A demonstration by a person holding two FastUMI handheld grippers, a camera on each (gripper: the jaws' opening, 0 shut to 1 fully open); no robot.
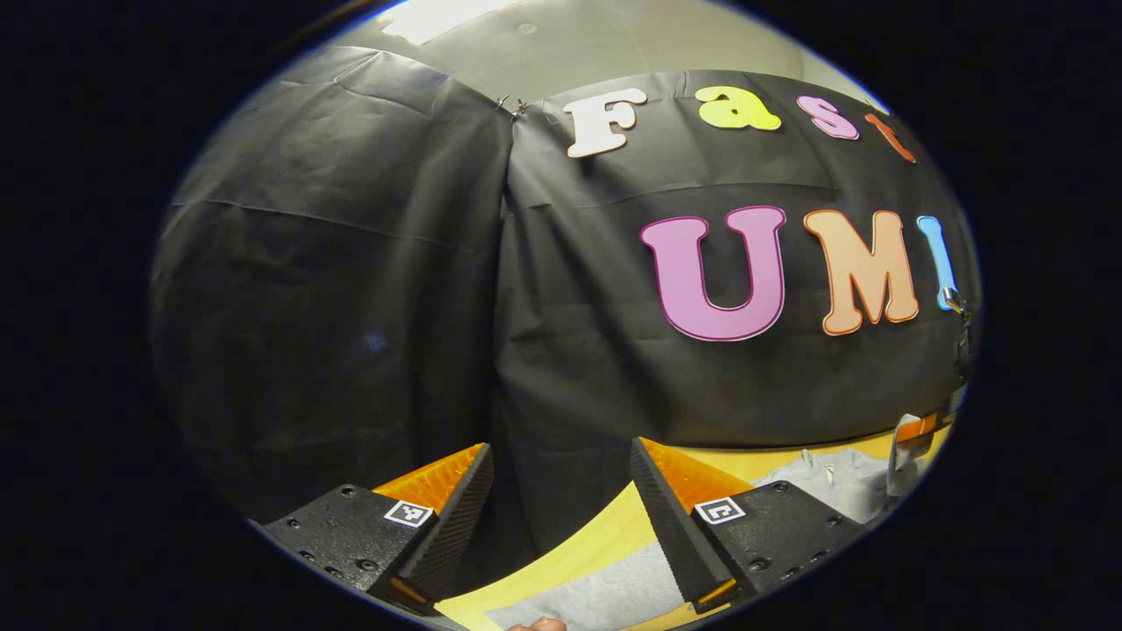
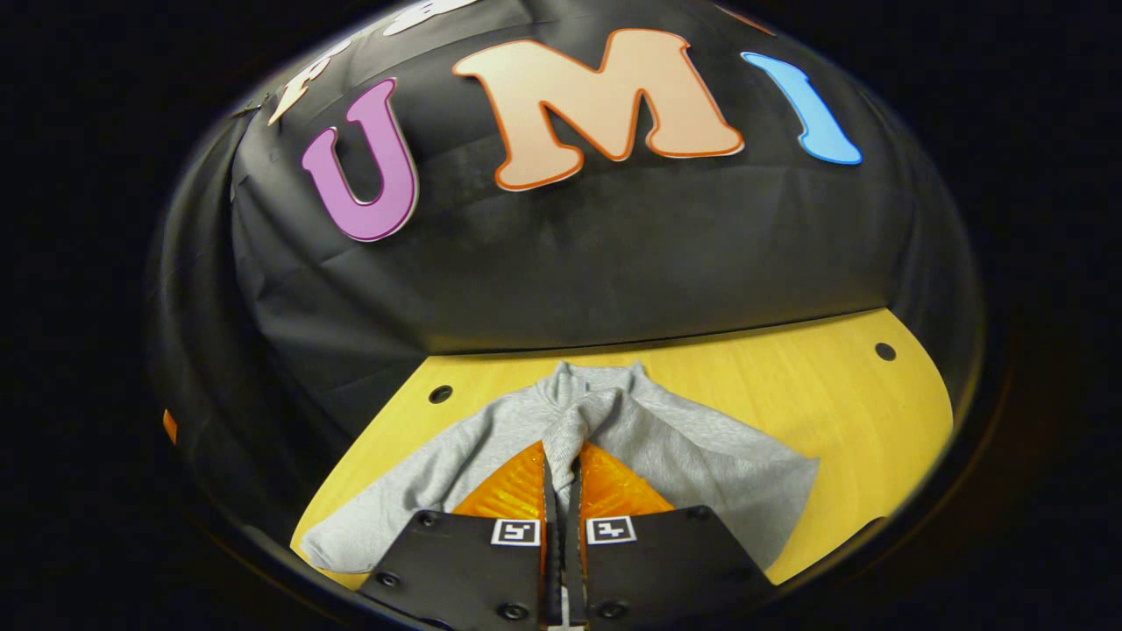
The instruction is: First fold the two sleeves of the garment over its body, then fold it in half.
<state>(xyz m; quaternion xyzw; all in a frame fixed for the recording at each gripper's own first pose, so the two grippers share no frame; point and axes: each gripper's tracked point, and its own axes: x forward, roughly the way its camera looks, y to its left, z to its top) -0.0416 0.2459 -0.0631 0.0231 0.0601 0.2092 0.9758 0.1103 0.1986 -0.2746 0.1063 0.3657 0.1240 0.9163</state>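
A grey long-sleeved garment lies spread on the yellow table, its collar toward the back wall. My right gripper is shut on a grey sleeve, whose fabric runs as a folded strip from the fingertips up over the body to the collar. The other sleeve stretches out to the lower left. My left gripper is open, nothing between its fingers, raised and facing the wall above the table's edge. Below it lies grey garment cloth; more of it lies at the right, by the other gripper.
The black cloth wall closes off the table at the back and left. Two small round holes mark the tabletop. Bare yellow wood lies right of the garment. A fingertip of a hand shows at the bottom edge.
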